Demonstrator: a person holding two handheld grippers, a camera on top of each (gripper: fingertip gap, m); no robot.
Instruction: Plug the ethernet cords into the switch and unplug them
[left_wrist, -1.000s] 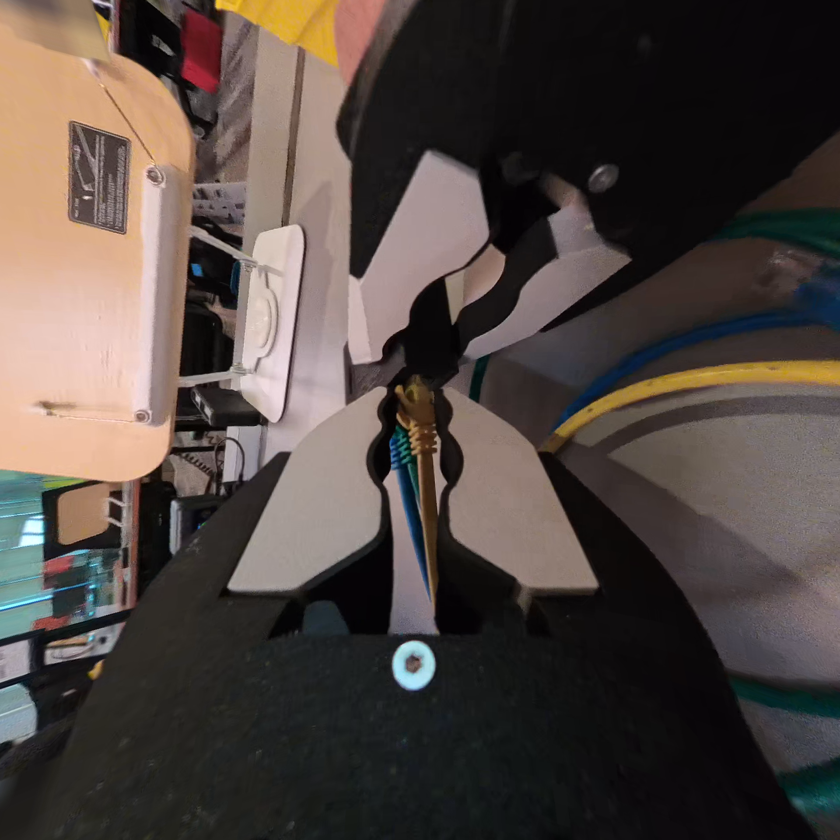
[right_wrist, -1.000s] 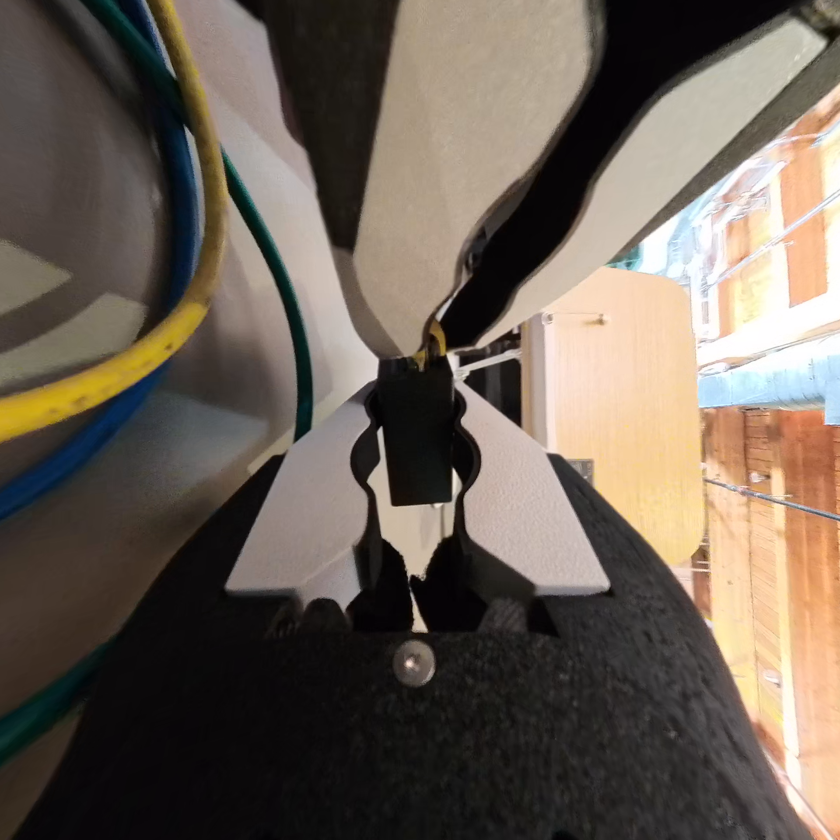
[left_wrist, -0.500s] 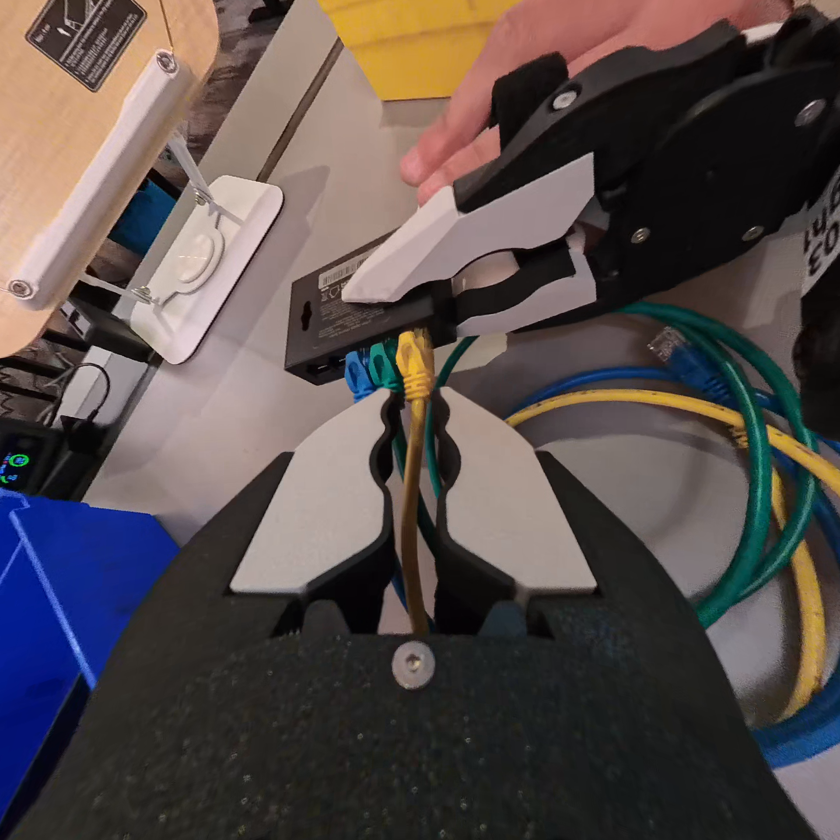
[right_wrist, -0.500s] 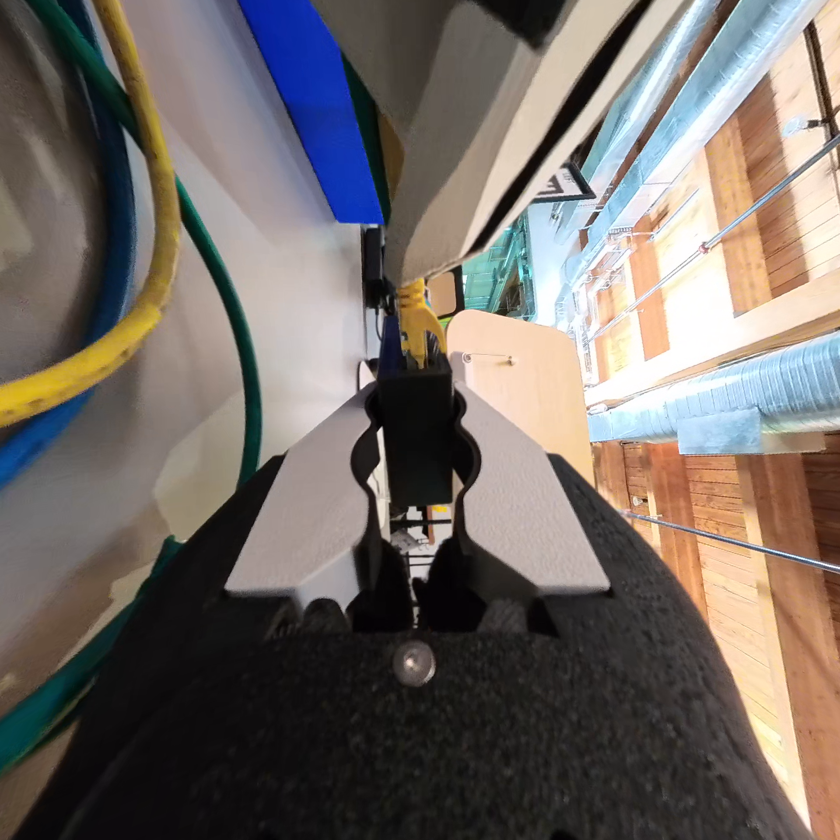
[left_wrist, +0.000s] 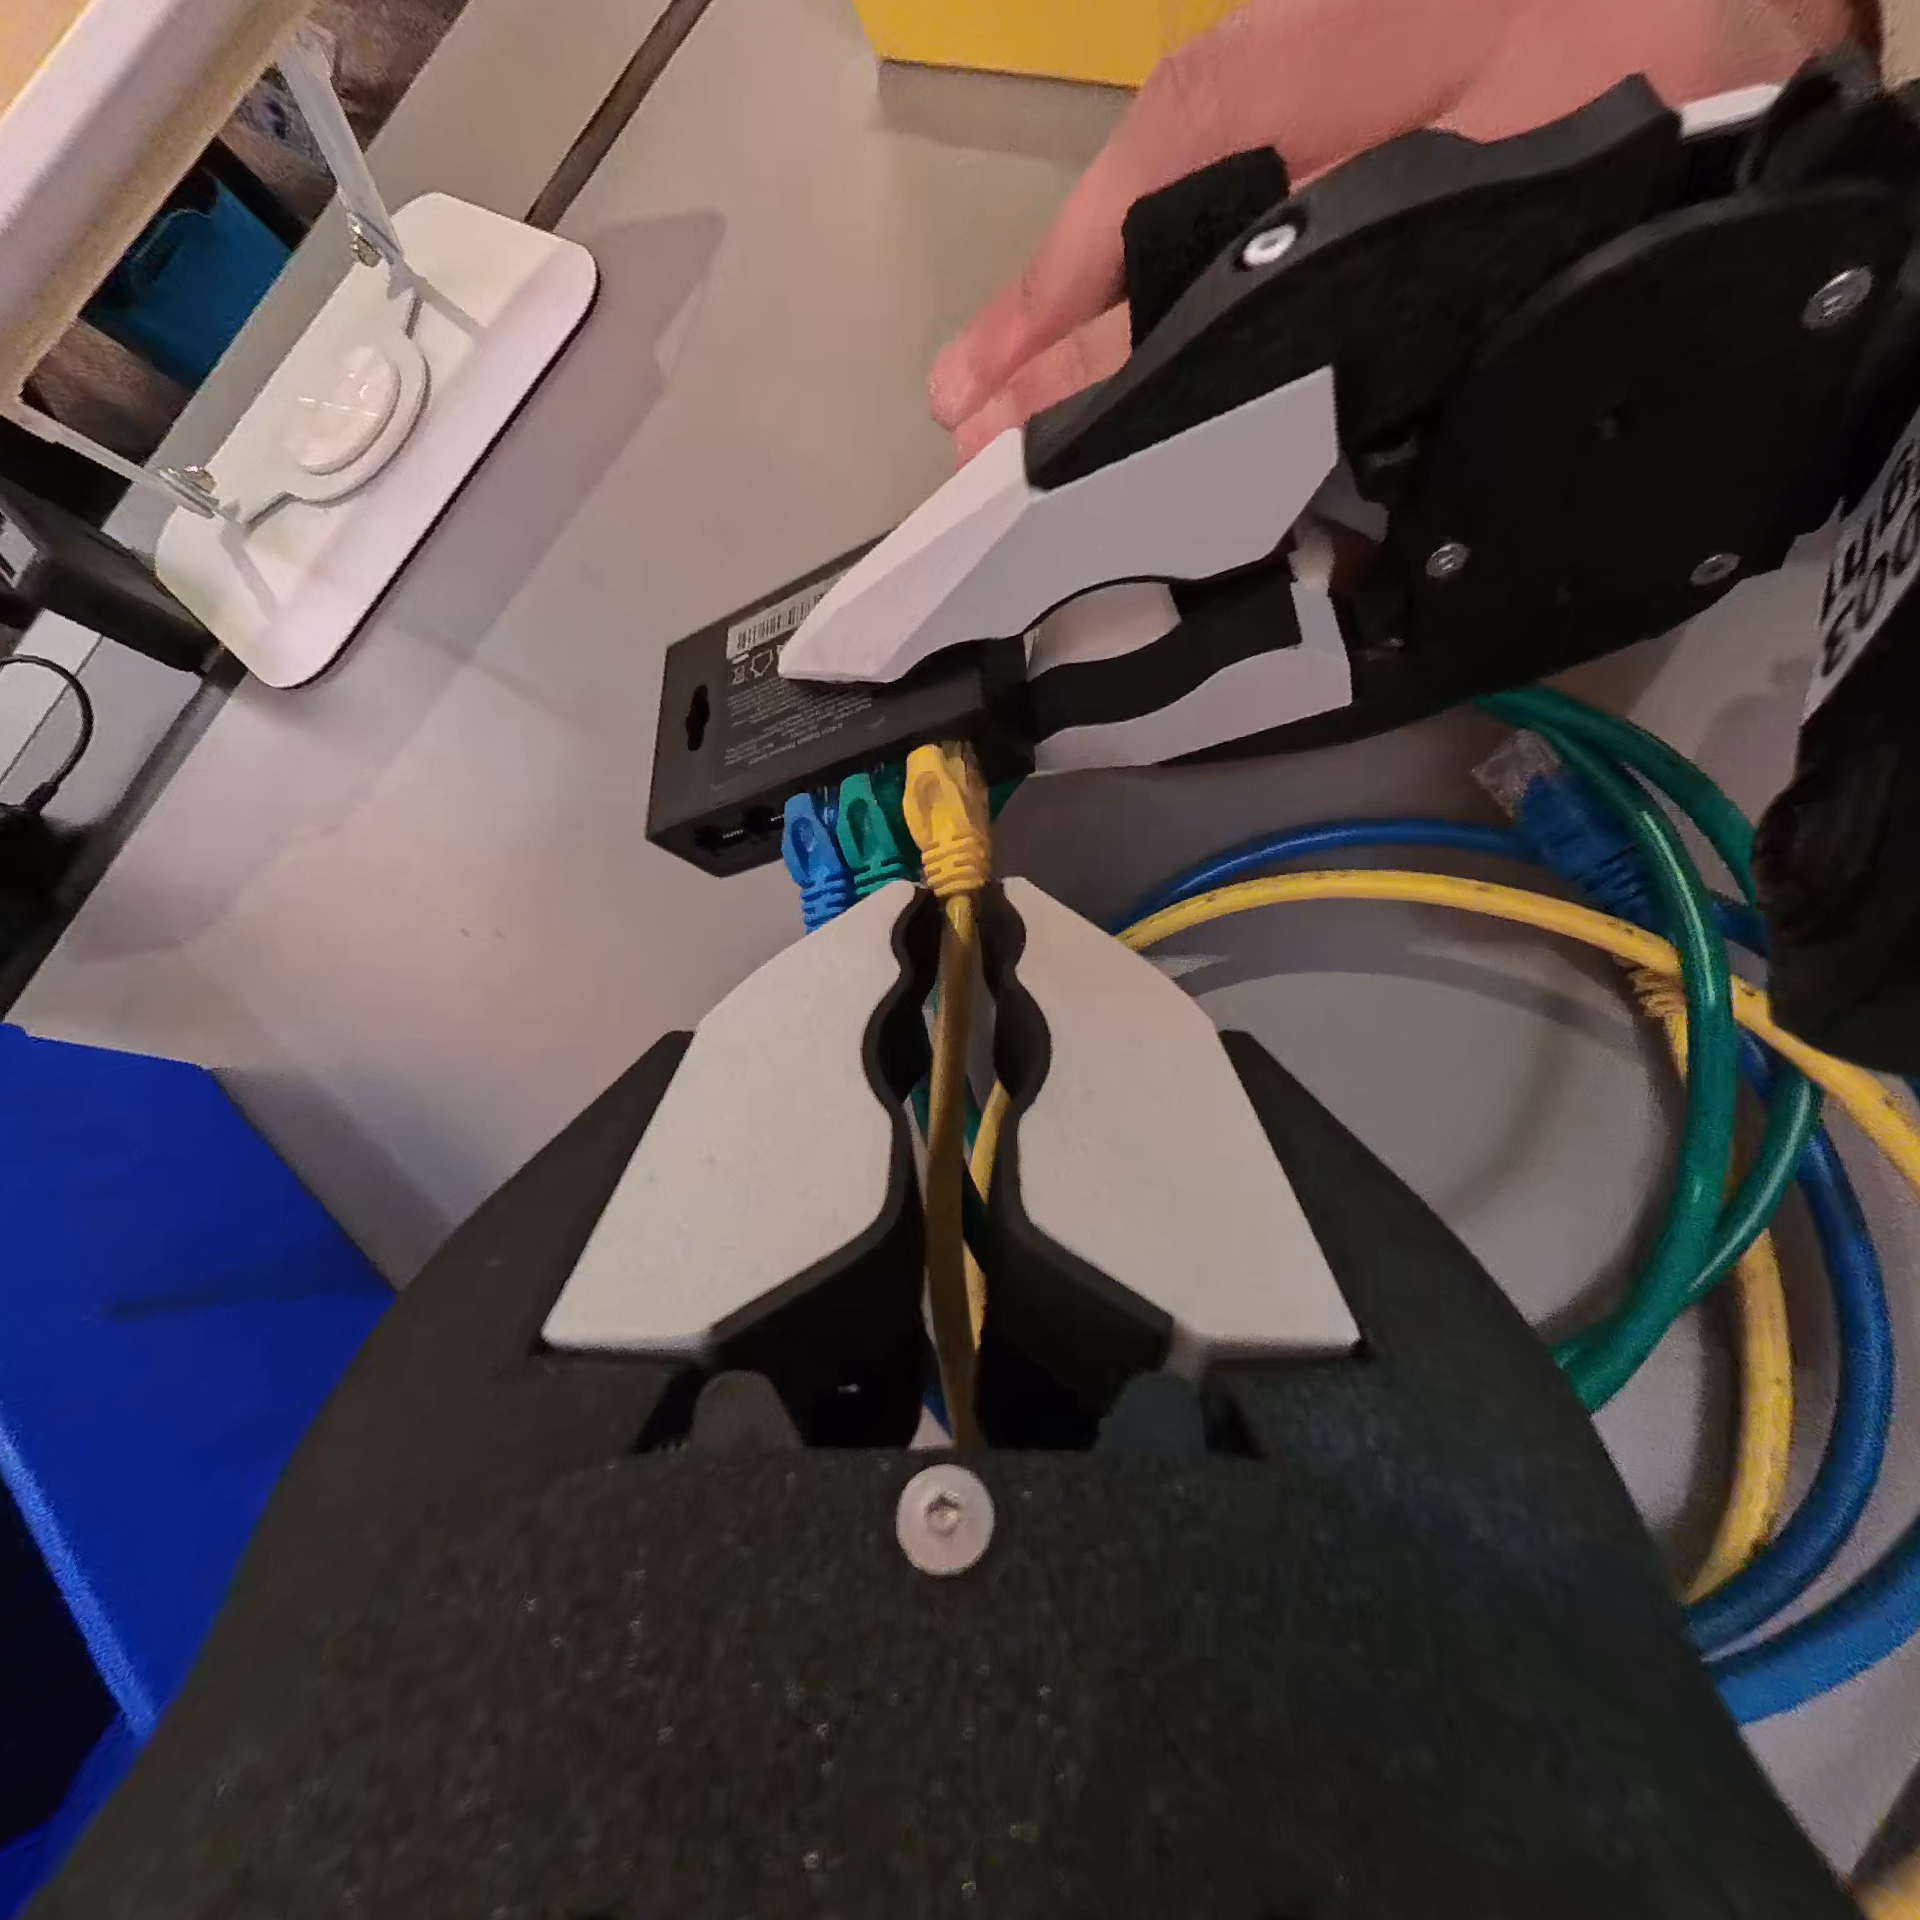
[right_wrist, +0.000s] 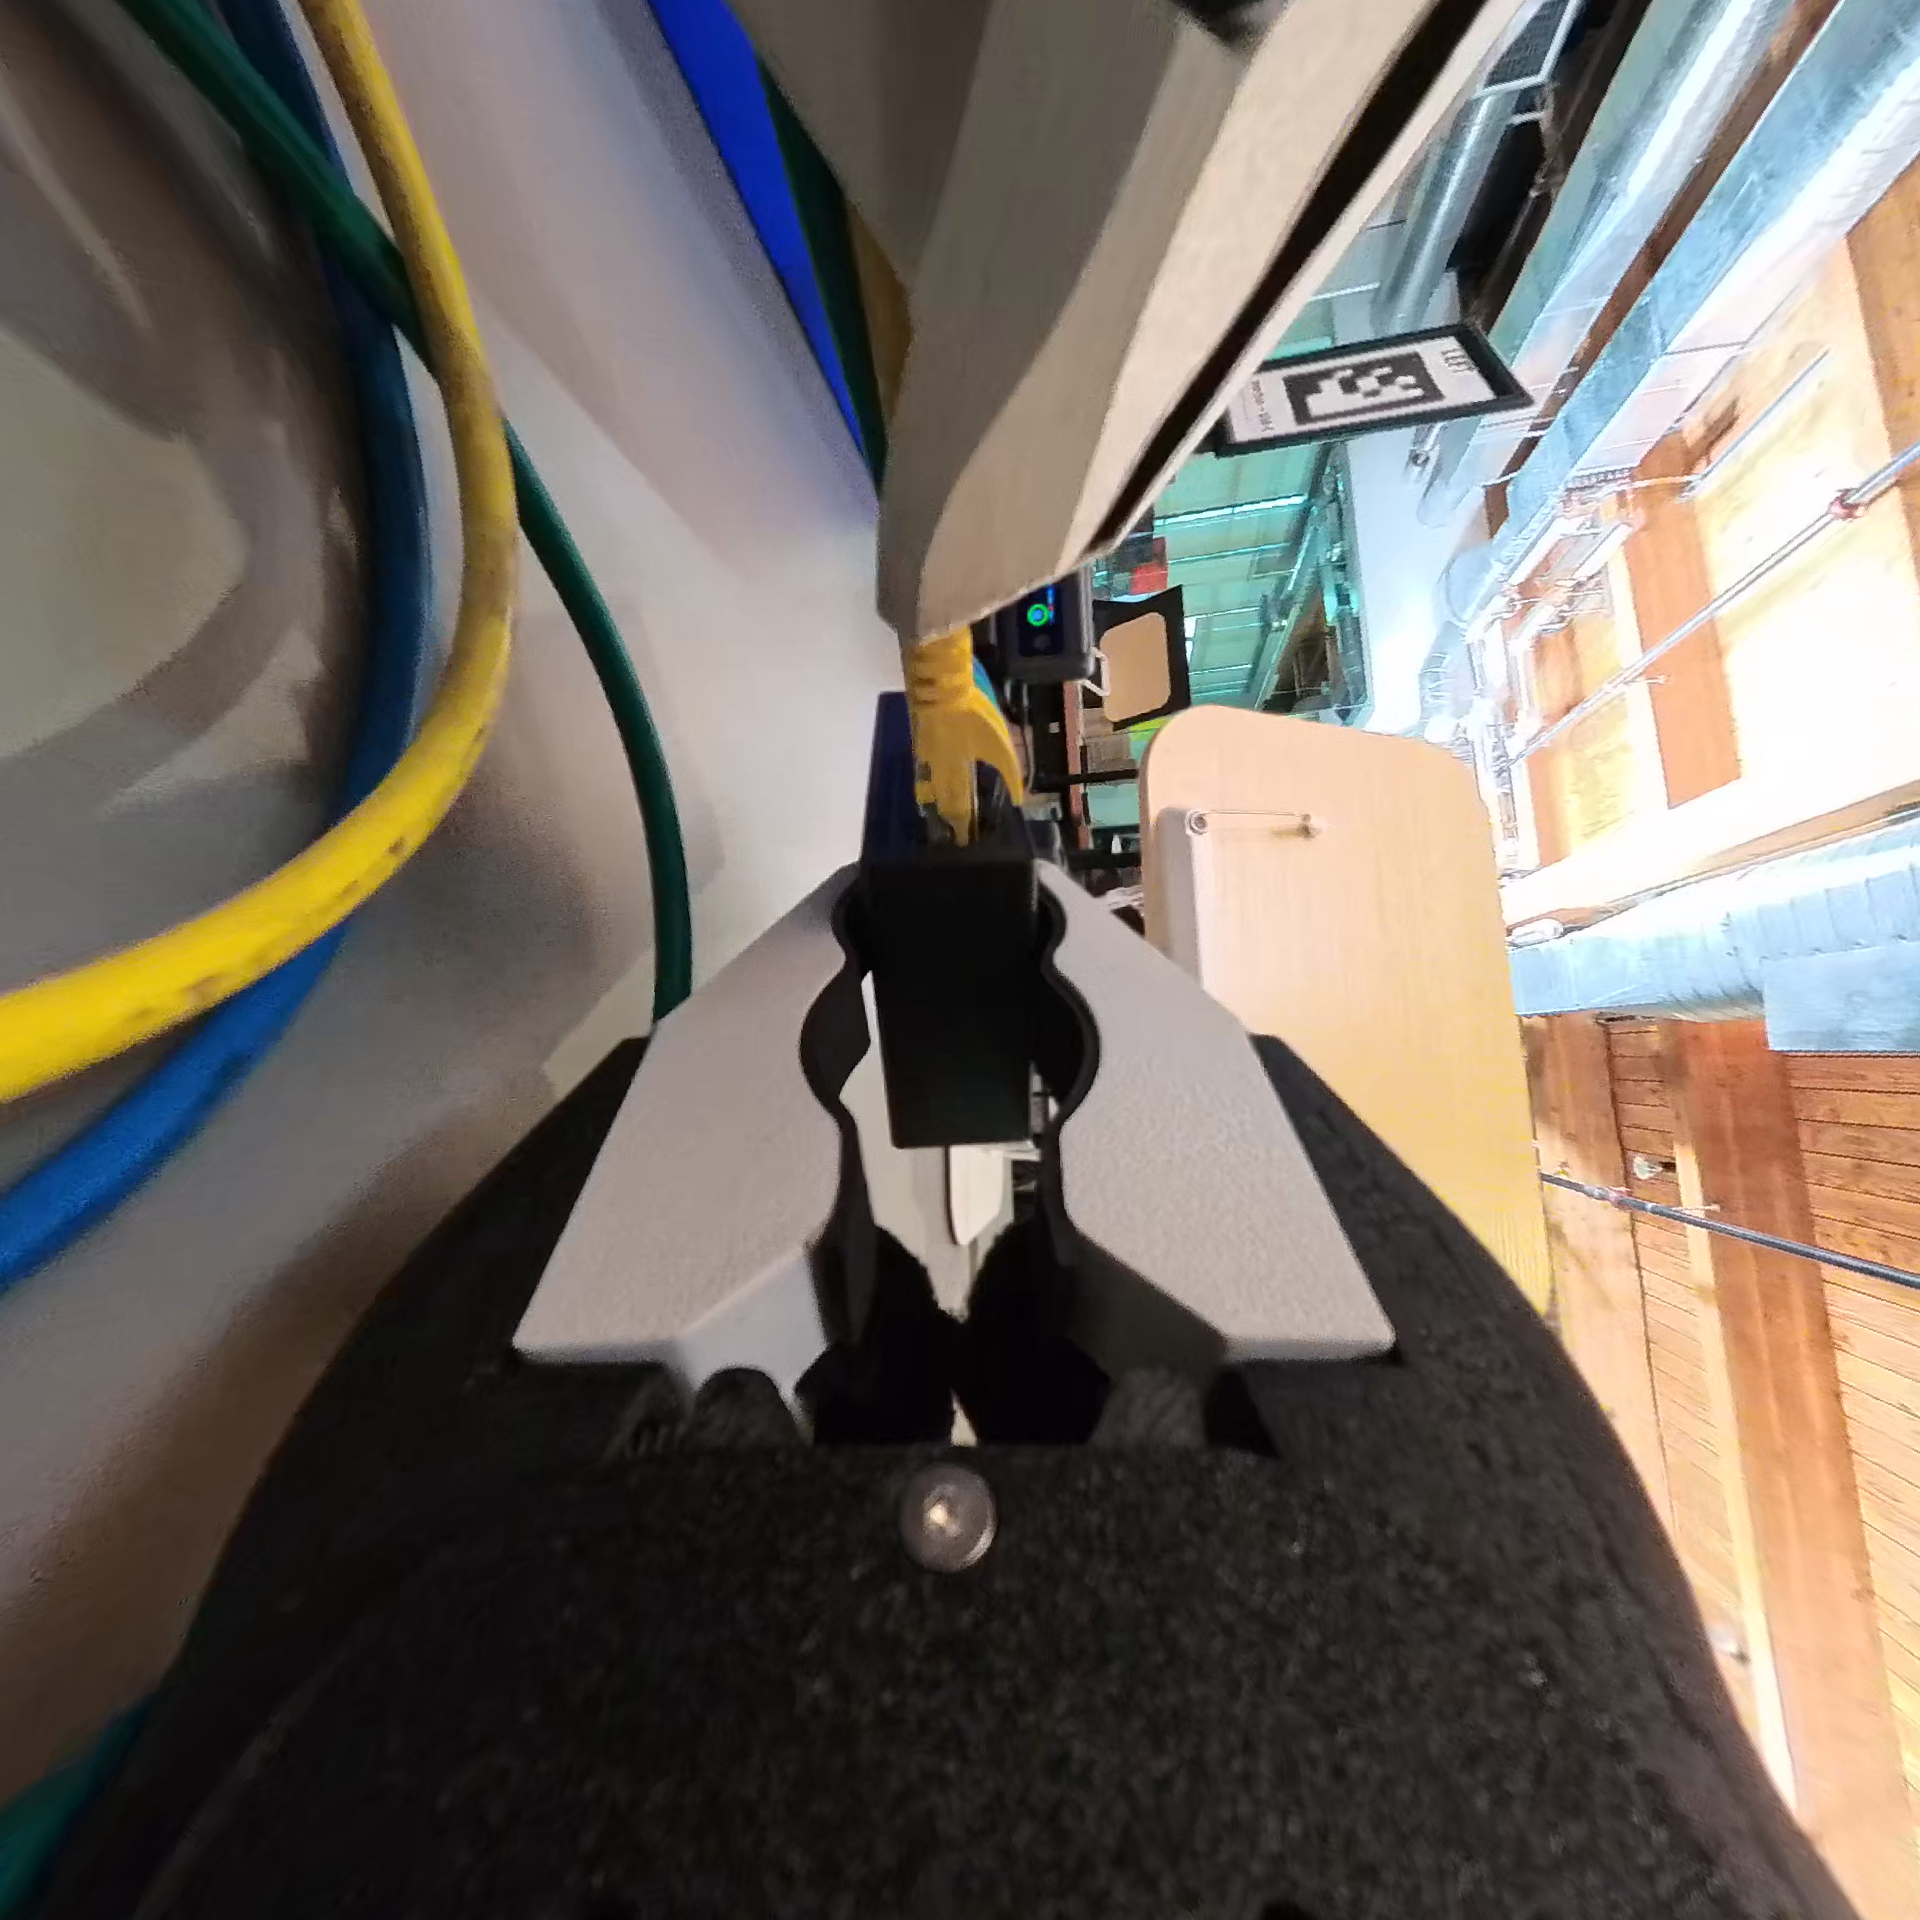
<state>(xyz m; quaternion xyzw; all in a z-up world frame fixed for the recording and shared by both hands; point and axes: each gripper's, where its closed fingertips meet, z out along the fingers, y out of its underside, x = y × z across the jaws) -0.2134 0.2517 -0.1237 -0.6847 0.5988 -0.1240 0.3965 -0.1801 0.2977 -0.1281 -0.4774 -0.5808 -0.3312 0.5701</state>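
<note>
So the right claw (left_wrist: 914, 707) is clamped on the end of the black switch (left_wrist: 790, 717), holding it up off the tabletop (left_wrist: 436, 935) and tilted. In the right wrist view the switch (right_wrist: 951, 997) sits squeezed between the two fingers, so that grip looks solid.

Three cords are plugged in side by side: blue plug (left_wrist: 808, 847), green plug (left_wrist: 862, 831), yellow plug (left_wrist: 943, 821). The left claw (left_wrist: 961, 914) sits just behind the yellow plug with the yellow cord (left_wrist: 951, 1091) running down the slot between its fingers. The fingers are close around the cord, but there's a thin gap on each side, so I can't tell if it's actually pinching or just loosely straddling it.

The rest of the cords are coiled on the tabletop to the right, with a loose blue plug (left_wrist: 1558, 821) lying in the pile.

My guess: all three are in, so this is the start of unplugging, yellow first. Next move needs a grip up on the plug body itself, latch tab pressed, then a straight pull while the right claw holds the switch steady. Yanking on the cord alone probably won't release it.
</note>
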